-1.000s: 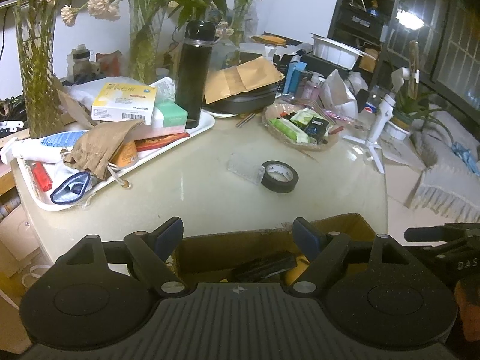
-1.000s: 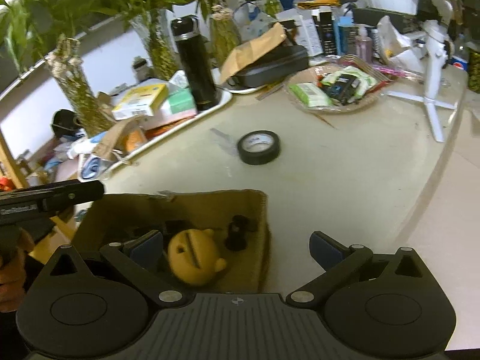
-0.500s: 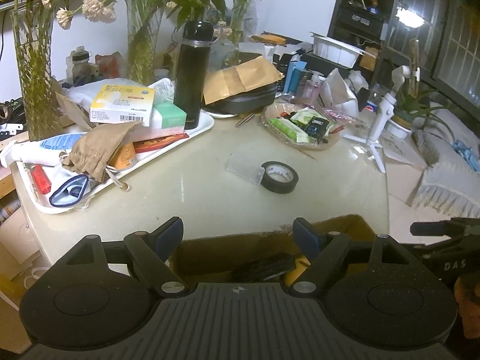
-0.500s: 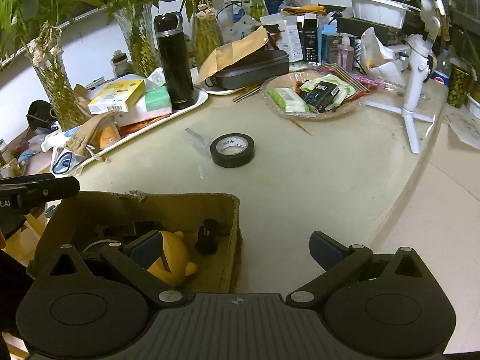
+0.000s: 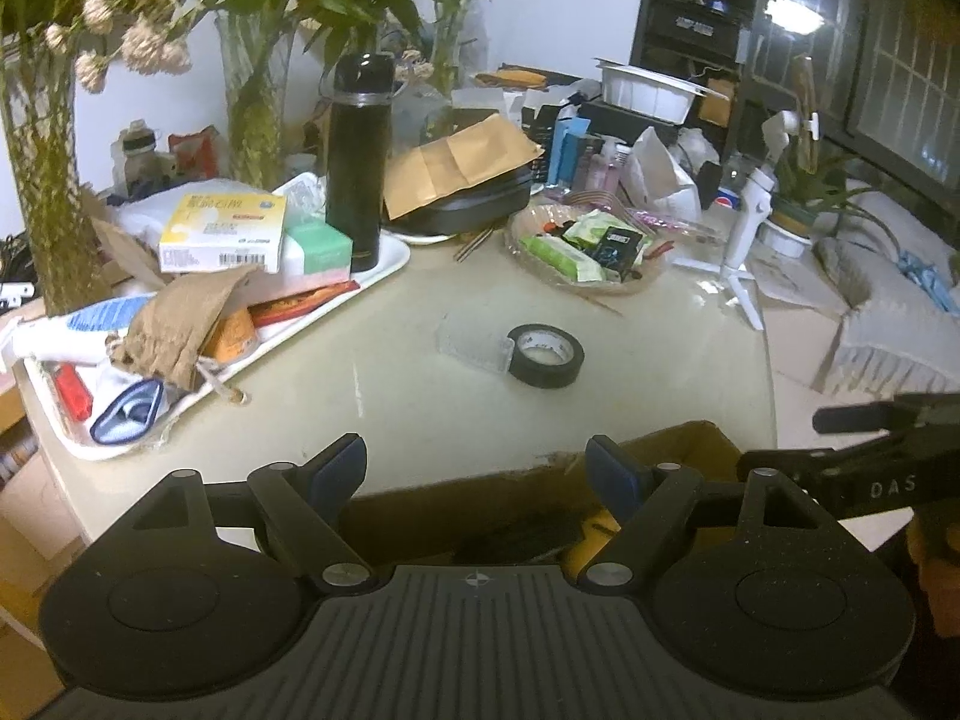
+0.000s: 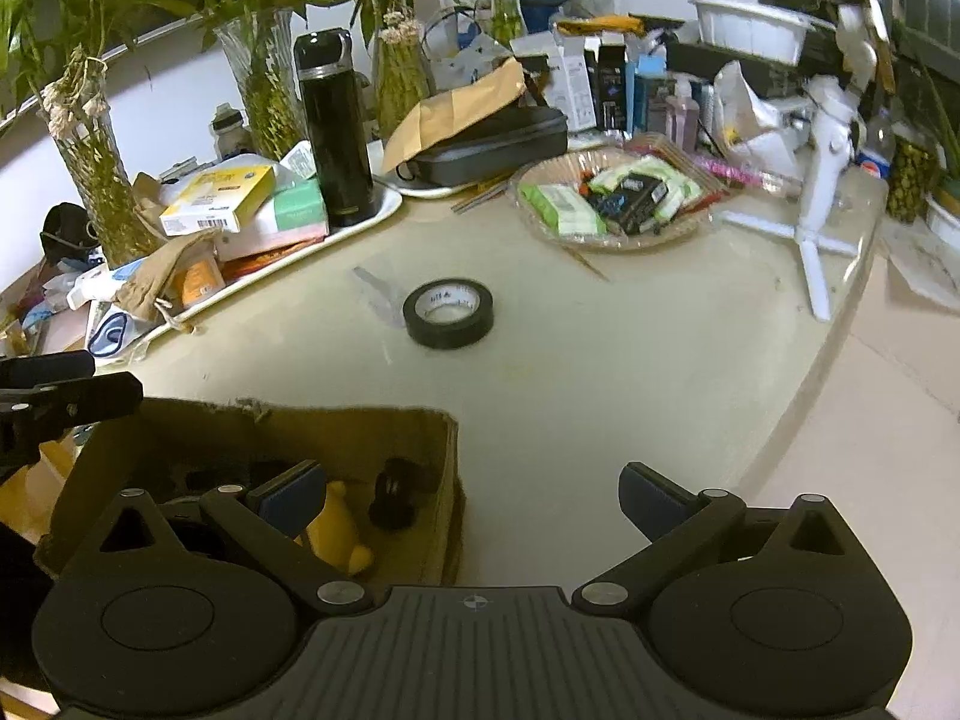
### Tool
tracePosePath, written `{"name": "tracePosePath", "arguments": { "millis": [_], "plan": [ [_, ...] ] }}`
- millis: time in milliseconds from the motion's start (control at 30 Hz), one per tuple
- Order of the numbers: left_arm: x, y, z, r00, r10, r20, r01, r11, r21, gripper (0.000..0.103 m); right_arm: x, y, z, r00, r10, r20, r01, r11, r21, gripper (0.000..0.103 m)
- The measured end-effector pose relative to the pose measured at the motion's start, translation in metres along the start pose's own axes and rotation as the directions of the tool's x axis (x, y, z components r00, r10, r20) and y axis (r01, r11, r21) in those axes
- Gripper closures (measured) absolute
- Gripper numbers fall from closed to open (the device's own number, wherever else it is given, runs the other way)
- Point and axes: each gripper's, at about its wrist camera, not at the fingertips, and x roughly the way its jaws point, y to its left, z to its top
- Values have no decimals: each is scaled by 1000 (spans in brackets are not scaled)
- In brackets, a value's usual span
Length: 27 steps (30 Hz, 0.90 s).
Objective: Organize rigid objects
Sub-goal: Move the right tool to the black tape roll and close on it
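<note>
1. We see the roll of black tape (image 5: 545,355) lying flat on the tabletop (image 5: 384,384), out in the bare middle, well ahead of both hand-held grippers.
2. A clear plastic piece (image 5: 471,341) lies just beside the roll of black tape, on its left.
3. The left hand-held gripper (image 5: 477,465) hangs over the cardboard box (image 5: 678,441). Its two fingers stand apart and nothing is between them.
4. The right hand-held gripper (image 6: 471,492) is wide open too, and it holds nothing. Its left finger is over the cardboard box (image 6: 336,429) and its right finger is over the bare tabletop (image 6: 600,372).
5. The roll of black tape (image 6: 448,313) sits straight ahead of the right hand-held gripper, past the far wall of the cardboard box.
6. Inside the cardboard box we can make out a yellow toy (image 6: 336,534) and a small black thing (image 6: 393,489). The hand-held gripper covers part of the yellow toy.
7. The rest of the inside of the cardboard box is dark, and we cannot tell what lies there.
8. The white tray (image 5: 372,276) is piled so high that many things on it hide each other.
</note>
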Motion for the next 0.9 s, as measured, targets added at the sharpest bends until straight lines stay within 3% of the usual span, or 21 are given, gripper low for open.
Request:
{"name": "tracePosePath", "arguments": {
  "millis": [233,600,900],
  "plan": [
    [13,-2,13,999,-33,21,32,999,10,23,11,-8,16,999,-3,33,3,1000,-11,0],
    [43,-5,36,999,-10,36,8,998,59,23,44,-10,40,999,40,32,-39,999,-35,0],
    [45,3,36,1000,-14,22,14,1000,6,23,67,-11,54,997,77,-2,-77,996,-54,0]
  ]
}}
